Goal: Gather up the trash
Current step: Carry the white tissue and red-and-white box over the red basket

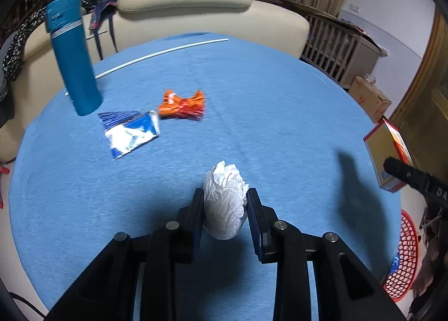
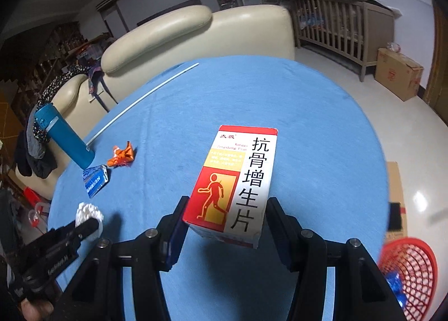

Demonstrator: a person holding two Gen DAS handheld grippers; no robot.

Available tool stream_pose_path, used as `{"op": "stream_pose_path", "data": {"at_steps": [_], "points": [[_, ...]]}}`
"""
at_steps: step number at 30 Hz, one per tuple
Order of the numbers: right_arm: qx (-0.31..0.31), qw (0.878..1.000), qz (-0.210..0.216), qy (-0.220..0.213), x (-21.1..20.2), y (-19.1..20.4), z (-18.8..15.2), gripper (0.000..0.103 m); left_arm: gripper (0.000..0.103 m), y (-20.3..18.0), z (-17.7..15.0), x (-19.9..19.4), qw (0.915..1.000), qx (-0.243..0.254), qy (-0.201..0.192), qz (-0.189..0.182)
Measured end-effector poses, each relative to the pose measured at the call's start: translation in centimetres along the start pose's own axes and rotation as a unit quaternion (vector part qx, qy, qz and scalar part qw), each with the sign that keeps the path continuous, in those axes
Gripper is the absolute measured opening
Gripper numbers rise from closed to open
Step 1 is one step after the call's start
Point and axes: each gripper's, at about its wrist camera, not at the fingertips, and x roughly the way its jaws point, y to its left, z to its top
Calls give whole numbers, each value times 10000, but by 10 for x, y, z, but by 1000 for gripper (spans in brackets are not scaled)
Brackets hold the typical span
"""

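My left gripper [image 1: 225,198] is shut on a crumpled white paper ball [image 1: 225,200], held just above the blue table [image 1: 280,114]. In the right wrist view that ball [image 2: 88,213] shows at the tip of the left gripper, low on the left. My right gripper [image 2: 226,206] is shut on a red, yellow and white medicine box [image 2: 238,181], lifted off the cloth. The same box [image 1: 387,153] appears at the right edge of the left wrist view. An orange wrapper [image 1: 183,105] and a blue and silver wrapper [image 1: 130,130] lie on the table's far left.
A tall teal flask [image 1: 74,55] stands beside the wrappers, with a thin white rod [image 1: 156,53] behind it. A red mesh basket [image 2: 411,273] holding a blue wrapper sits on the floor off the table's right edge. A cream sofa [image 1: 196,13] stands behind the table.
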Motion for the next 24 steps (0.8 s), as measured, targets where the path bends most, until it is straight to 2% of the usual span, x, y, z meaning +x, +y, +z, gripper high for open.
{"op": "stream_pose_path", "data": {"at_steps": [14,24], "points": [[479,9979,-388,-210,-66,-78,-40,57,31,-70,2,-13,9974,678,-65,-215],[963,9911,-876,-280,-101,-143,-65,57,31,-136,-1,-21,9896,1295,-104,-621]]}}
